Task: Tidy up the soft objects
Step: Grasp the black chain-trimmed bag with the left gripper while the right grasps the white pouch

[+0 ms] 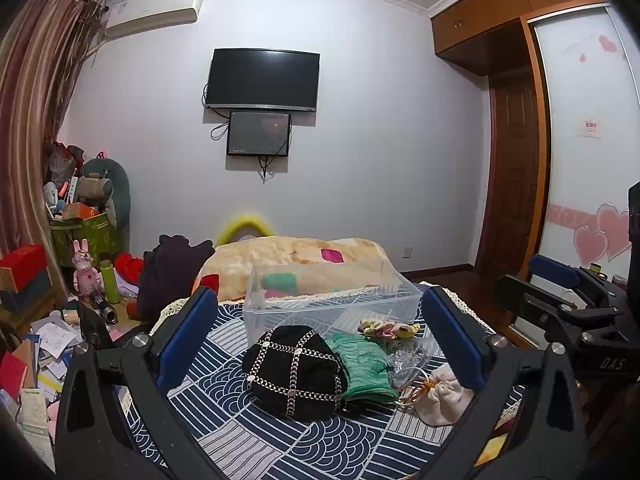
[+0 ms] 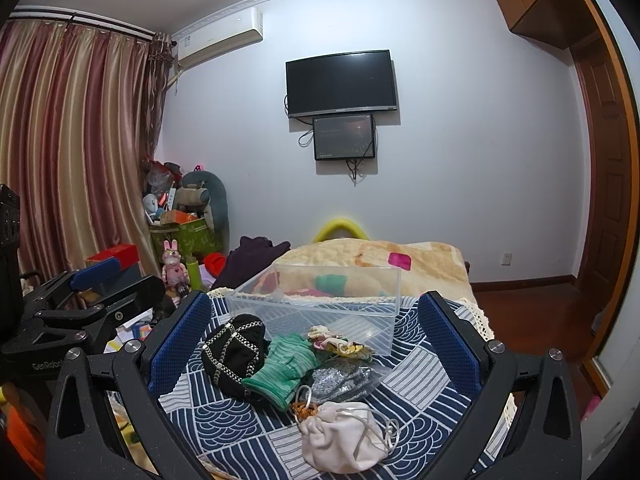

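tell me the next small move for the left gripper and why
Probably ease the left gripper down around the black hat. Its jaws stand wide open and empty, the hat lies nearest between them, and the clear bin just behind looks empty.

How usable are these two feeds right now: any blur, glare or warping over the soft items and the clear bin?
Left wrist view: strong fisheye bending at the edges, dark corners; the black hat is sharp, and the clear bin shows no glare. Right wrist view: same warping; the white pouch and green knit are evenly lit with soft shadows; the wall screens look dim, not glaring.
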### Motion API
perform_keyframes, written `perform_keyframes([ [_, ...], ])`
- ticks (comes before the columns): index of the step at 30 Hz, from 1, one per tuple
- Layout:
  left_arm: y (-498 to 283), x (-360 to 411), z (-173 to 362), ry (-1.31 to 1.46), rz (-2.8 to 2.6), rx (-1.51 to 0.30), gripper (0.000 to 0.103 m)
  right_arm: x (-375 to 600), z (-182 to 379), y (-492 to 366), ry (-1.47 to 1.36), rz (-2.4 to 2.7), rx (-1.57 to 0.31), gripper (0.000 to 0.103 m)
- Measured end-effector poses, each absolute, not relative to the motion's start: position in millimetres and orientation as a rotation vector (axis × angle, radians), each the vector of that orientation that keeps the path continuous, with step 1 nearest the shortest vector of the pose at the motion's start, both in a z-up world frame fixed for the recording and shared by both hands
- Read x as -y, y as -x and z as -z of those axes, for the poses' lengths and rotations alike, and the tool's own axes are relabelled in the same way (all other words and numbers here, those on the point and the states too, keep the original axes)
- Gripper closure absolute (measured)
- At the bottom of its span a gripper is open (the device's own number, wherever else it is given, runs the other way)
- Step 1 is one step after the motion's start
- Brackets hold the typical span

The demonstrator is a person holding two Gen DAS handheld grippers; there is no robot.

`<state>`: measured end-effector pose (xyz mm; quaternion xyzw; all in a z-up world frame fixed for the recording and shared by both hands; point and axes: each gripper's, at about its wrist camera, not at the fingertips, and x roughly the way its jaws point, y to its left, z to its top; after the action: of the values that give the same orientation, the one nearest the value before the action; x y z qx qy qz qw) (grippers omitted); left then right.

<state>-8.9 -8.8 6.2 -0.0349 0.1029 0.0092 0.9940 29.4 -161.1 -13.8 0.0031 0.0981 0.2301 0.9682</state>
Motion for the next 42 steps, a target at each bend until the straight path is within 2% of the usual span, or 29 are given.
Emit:
perform_keyframes([
  [18,4.6,6.4,2.1,0.083,0.012,-0.239,0.000,158.6,18.2,-31.0,-0.003,-0.463,-0.209,0.000],
  [19,3.7,5.9,4.5,0.086,0.011,-0.244,0.003,158.8,19.4,-32.5,-0.002,-0.461,-0.215,0.000],
  [22,-0.7,2.7,12.9,0.092,0.018,-0.285,0.020,159.4,26.7,-36.9,0.006,-0.455,-0.245,0.000],
  [28,-20.7,-5.6,40.9,0.128,0.026,-0.416,0.033,159.3,53.2,-50.8,0.020,-0.456,-0.361,0.001],
  [30,-27.3,-10.2,50.4,0.152,0.026,-0.458,0.033,158.5,62.6,-54.9,0.033,-0.454,-0.401,0.001],
  [35,-37.3,-14.9,67.0,0.179,0.015,-0.513,0.036,158.7,91.4,-67.1,0.060,-0.451,-0.533,0.010],
  [38,-39.3,-14.8,72.4,0.174,0.014,-0.524,0.036,160.2,104.7,-74.2,0.070,-0.450,-0.599,0.020],
  [42,-44.9,-13.9,76.9,0.167,0.014,-0.547,0.036,164.6,115.9,-80.9,0.059,-0.473,-0.673,0.046],
])
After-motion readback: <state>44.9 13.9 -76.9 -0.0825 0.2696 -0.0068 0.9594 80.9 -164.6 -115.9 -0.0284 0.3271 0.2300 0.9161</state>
